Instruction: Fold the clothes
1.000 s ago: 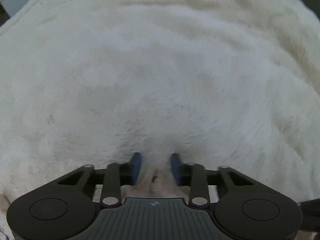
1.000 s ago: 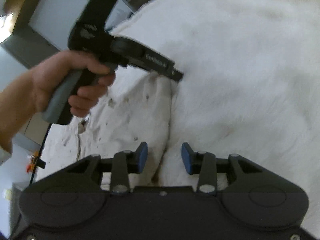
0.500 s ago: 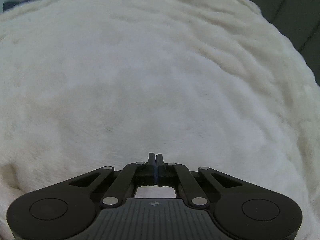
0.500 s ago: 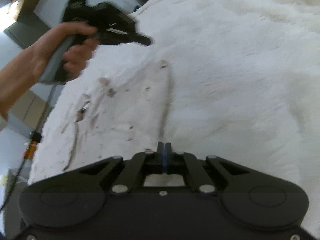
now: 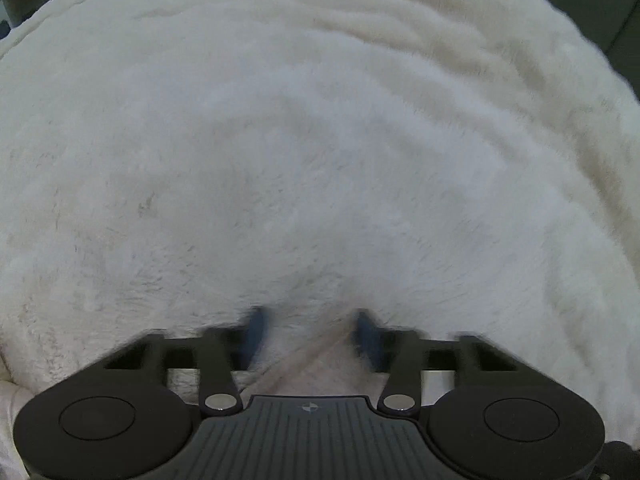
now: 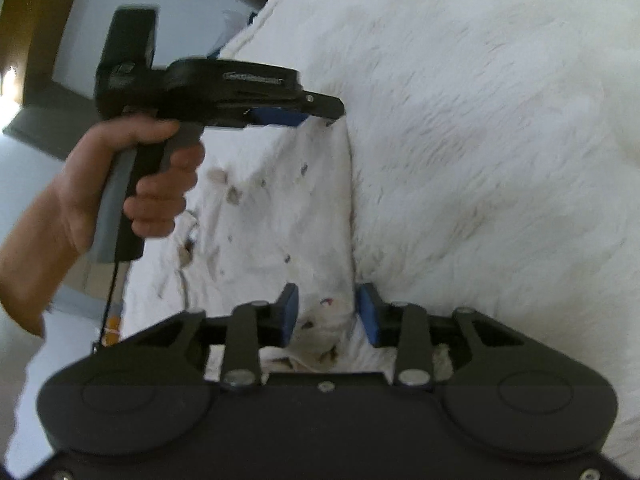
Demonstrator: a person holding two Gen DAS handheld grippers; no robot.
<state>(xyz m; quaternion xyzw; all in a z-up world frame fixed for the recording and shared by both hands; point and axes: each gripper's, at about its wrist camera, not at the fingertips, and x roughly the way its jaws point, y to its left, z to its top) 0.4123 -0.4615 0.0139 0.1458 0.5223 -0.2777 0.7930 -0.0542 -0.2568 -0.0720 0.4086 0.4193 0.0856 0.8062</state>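
Observation:
A white garment (image 6: pixel 272 208) with small dark prints lies flat on a fluffy white blanket (image 6: pixel 480 120), its folded edge running up the middle of the right wrist view. My right gripper (image 6: pixel 326 300) hovers over the near end of that edge. Its jaws are opening, the cloth lies under the gap, and the pads do not press on it. A hand (image 6: pixel 152 176) holds my left gripper (image 6: pixel 316 114) at the far end of the same edge. In the left wrist view the left gripper (image 5: pixel 308 320) stands open over a strip of garment (image 5: pixel 316 364), with the blanket (image 5: pixel 320 160) beyond.
The blanket's edge runs along the upper left of the right wrist view, with pale floor and dark furniture (image 6: pixel 36 92) beyond. A thin cable (image 6: pixel 112 300) hangs from the left gripper's handle. Dark panels (image 5: pixel 580 0) show past the blanket's far right edge.
Both grippers stood open a second ago, were shut half a second ago and are open again now. The left gripper, lifted in between, has come back down to the garment's edge.

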